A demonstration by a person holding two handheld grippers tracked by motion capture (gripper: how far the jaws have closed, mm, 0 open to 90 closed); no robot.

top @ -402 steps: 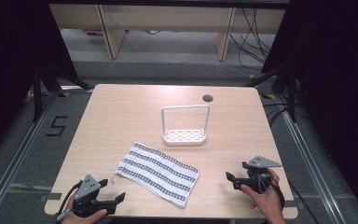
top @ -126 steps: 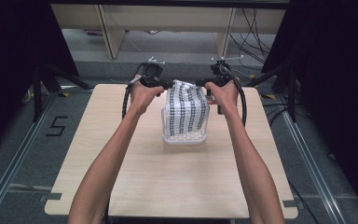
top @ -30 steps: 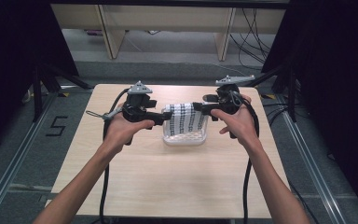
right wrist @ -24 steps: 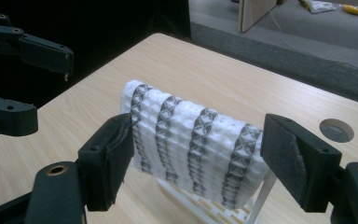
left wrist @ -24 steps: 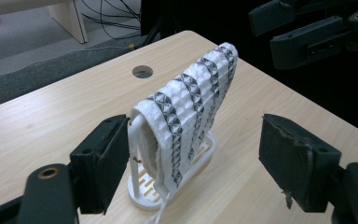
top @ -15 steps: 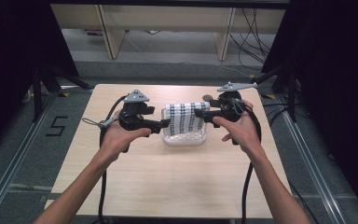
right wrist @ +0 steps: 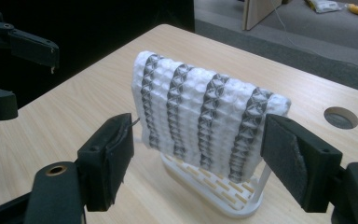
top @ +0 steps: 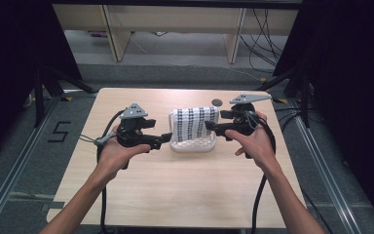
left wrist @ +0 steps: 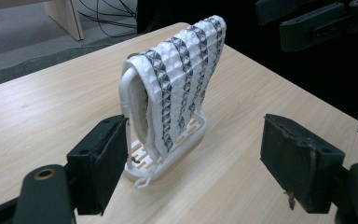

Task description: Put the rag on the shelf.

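White waffle-weave towel with grey stripes point(top: 193, 125) draped over white plastic rack point(top: 193, 145), table point(top: 175, 195) centre-far. Left gripper point(top: 166, 139) released, just left of rack. Right gripper point(top: 208, 127) released, jaws just been widening, nothing between, beside towel's right edge.

Lit evenly from overhead; table point(top: 185, 195) bright, surroundings at three and nine o'clock sunk in black; soft shadows only; no glare; slightly soft overall; near jaws blurred at six o'clock.
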